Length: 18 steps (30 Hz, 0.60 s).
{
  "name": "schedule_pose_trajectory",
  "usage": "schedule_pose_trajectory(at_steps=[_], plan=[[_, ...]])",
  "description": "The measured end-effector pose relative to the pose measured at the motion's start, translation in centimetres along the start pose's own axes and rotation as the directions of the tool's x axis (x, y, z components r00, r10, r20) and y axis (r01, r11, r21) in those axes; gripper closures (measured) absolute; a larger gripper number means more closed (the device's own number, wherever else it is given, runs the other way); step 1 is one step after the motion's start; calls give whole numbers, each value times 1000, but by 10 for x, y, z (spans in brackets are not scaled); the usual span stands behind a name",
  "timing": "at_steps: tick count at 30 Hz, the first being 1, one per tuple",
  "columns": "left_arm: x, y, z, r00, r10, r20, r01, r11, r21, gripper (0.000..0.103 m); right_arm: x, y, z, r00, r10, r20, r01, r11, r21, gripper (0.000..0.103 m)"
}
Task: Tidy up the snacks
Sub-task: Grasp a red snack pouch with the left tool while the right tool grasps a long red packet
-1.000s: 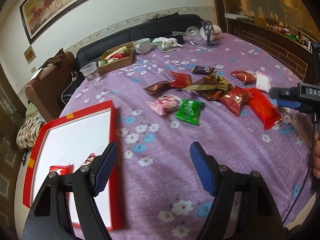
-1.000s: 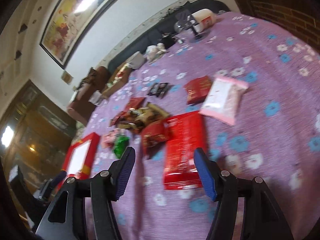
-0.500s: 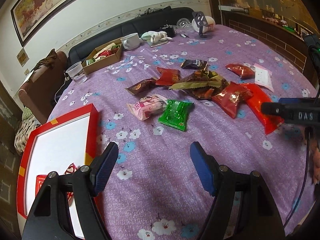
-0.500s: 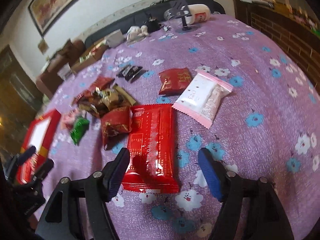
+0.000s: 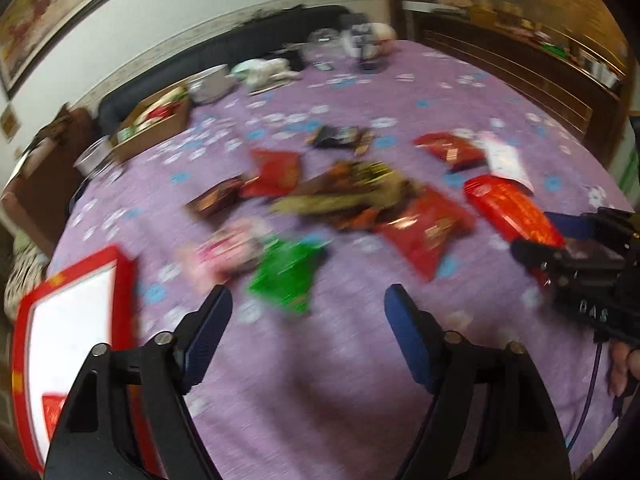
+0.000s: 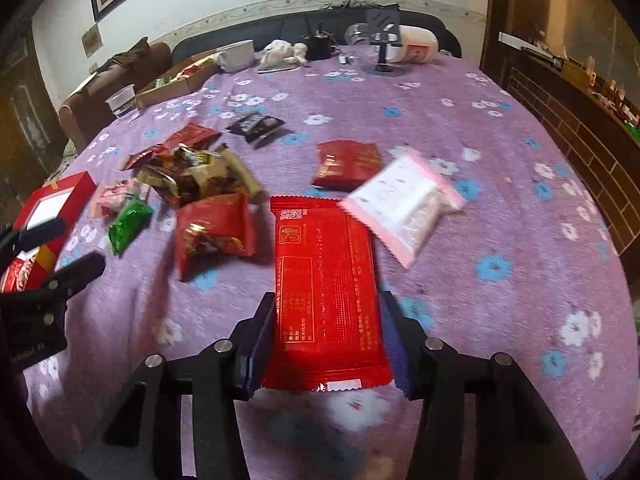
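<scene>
Several snack packets lie on the purple flowered tablecloth (image 6: pixel 500 152). A long red packet (image 6: pixel 324 288) lies flat between the fingers of my right gripper (image 6: pixel 326 320), whose jaws stand at its two long edges; contact is unclear. That packet also shows in the left wrist view (image 5: pixel 512 210). My left gripper (image 5: pixel 308 312) is open and empty above the cloth, just short of a green packet (image 5: pixel 286 276). A red-rimmed white tray (image 5: pixel 68 320) at the left holds a small red packet (image 5: pixel 52 412). A pink-and-white packet (image 6: pixel 404 204) overlaps the long red packet's far corner.
A heap of brown and gold wrappers (image 6: pixel 192 176) and more red packets (image 6: pixel 346 164) lie mid-table. A cardboard box (image 6: pixel 176 80), a plastic cup (image 6: pixel 122 102), a white bowl (image 6: pixel 238 56) and a black stand (image 6: pixel 384 44) are at the far edge.
My right gripper has moved forward and down so that the long red packet now lies between its fingers, and its jaws have narrowed. My left gripper has moved right, toward the green packet.
</scene>
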State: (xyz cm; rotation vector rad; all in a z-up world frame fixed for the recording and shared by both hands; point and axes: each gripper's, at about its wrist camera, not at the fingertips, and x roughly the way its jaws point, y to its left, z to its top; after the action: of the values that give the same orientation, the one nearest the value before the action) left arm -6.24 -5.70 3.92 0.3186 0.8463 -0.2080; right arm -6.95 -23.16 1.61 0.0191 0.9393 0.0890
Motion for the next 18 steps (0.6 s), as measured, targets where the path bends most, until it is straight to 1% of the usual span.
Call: schedule_pose_trajectory(at_steps=[1,3,4,7,10,11,12,13,15,18], plan=[[4,-9,6,1000,-17,1,17,999,29,24,-3,-5,-2,1000,8,-2,-8,1000,9,52],[9,-23,17,1000,-23,18,22,997,79,24,-5,-14,-5,1000,-25,-11,25,1000,11,52],[15,-31,23,1000,-26,16,24,993,112,24,-7,-21,-9,1000,-20,-9,21,1000,19,52],[30,-41,37,999,-53,-5,53,985,165,24,-9,-27,-11,1000,2,-2,-2,1000,24,51],[46,-47,47,994,-98,-54,108,970,219,24,-8,-21,-12,1000,-29,0,29,1000,-2,50],[53,-50,49,989,-120,-83,137,963,234,25,-8,-21,-11,1000,-26,0,26,1000,1,49],[56,-51,49,987,-127,-95,147,960,237,24,-8,-22,-11,1000,-20,1,20,1000,4,48],[57,-51,51,986,-140,-91,157,960,232,24,-8,-24,-11,1000,-9,2,9,1000,10,47],[60,-52,57,979,-176,-105,196,954,226,24,-8,-27,-12,1000,16,6,-16,1000,23,46],[64,-53,67,966,-230,-114,250,945,210,24,-8,-28,-12,1000,22,9,-22,999,27,45]])
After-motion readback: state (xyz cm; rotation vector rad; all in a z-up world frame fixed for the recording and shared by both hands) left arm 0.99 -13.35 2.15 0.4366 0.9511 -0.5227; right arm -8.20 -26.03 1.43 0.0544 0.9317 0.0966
